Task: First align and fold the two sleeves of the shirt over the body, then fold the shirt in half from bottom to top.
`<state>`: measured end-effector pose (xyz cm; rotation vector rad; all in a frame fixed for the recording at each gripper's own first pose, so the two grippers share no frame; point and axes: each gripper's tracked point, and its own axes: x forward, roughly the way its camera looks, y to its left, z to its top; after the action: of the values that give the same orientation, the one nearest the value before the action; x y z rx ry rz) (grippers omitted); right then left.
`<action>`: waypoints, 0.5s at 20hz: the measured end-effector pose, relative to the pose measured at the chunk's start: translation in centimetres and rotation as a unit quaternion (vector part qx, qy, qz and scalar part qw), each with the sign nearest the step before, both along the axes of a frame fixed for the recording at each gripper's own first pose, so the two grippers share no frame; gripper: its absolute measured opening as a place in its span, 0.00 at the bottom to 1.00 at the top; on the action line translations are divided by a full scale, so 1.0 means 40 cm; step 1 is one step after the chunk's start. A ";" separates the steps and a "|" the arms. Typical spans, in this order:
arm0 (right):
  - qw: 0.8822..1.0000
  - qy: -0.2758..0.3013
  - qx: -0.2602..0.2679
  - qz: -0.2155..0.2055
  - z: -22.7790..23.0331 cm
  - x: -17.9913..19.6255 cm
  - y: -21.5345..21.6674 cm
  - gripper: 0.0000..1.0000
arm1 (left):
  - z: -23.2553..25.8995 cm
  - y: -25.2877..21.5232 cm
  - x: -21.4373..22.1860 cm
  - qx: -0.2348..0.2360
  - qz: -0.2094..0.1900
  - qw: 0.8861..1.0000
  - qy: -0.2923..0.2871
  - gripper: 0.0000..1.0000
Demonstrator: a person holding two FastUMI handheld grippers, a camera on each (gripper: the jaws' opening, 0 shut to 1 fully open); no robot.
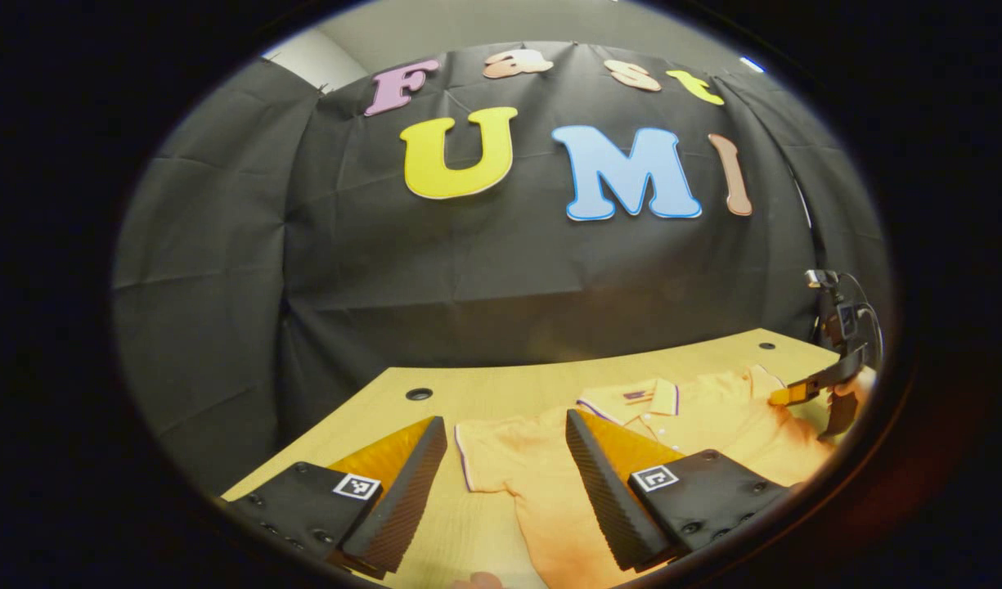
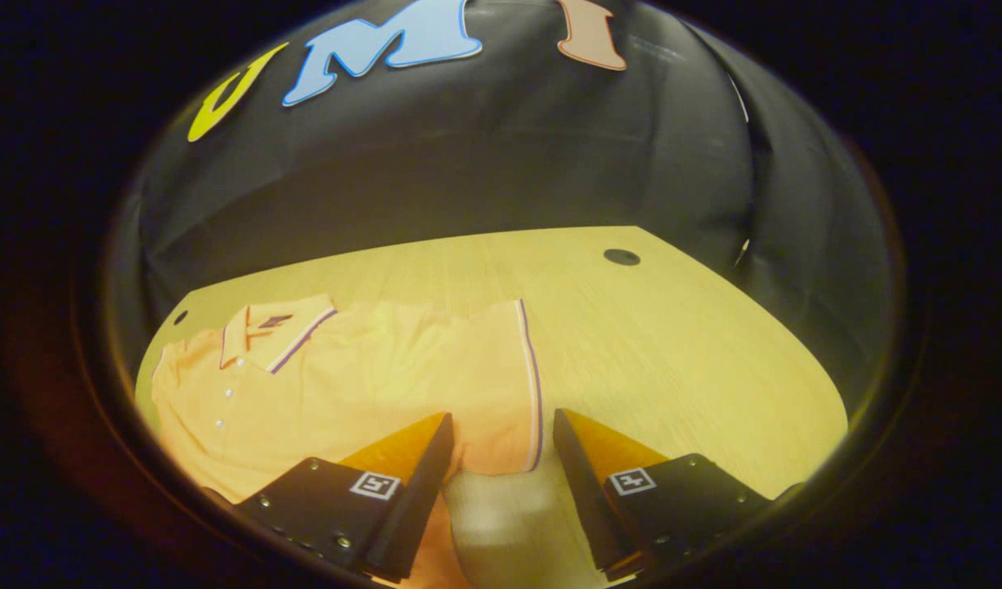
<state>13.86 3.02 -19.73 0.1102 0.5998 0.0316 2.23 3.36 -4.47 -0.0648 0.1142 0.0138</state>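
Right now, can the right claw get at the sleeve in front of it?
Probably yes. The right claw is open, the sleeve with its striped cuff lying flat on the table just ahead between the fingers. Nothing lies in between; the left claw is over the other sleeve.

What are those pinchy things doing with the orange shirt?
A person holds a tool in each hand and is getting ready to fold the orange polo shirt lying flat on the wooden table. The left tool is open over one sleeve, and the right tool is open over the other sleeve. Neither has pinched the cloth, and both sleeves lie spread out, so no fold is done yet.
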 end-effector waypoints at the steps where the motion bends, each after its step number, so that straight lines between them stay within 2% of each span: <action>1: 1.000 -0.002 0.004 0.006 -0.001 0.003 0.004 0.76 | -0.005 -0.002 0.003 -0.002 -0.001 1.000 0.001 1.00; 2: 1.000 -0.001 0.009 0.005 0.004 0.001 0.008 0.56 | -0.008 -0.005 0.004 -0.004 -0.001 1.000 0.003 0.92; 3: 1.000 -0.001 0.006 0.008 0.004 0.003 0.006 0.37 | -0.010 -0.006 0.003 -0.005 -0.002 1.000 0.004 0.92; 5: 1.000 -0.001 0.016 0.006 0.010 0.005 0.013 0.37 | -0.012 -0.004 0.004 -0.007 -0.001 1.000 0.006 0.96; 7: 1.000 0.004 0.019 0.004 0.009 0.007 0.023 0.07 | -0.014 0.004 0.003 -0.007 0.002 1.000 0.008 0.97; 10: 1.000 -0.003 0.016 0.011 0.023 0.009 0.039 0.07 | -0.017 0.020 -0.003 -0.008 0.007 1.000 0.007 1.00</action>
<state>14.22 4.57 -18.80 0.1346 0.5948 0.0619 2.09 4.15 -5.14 -0.0818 0.1288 0.0274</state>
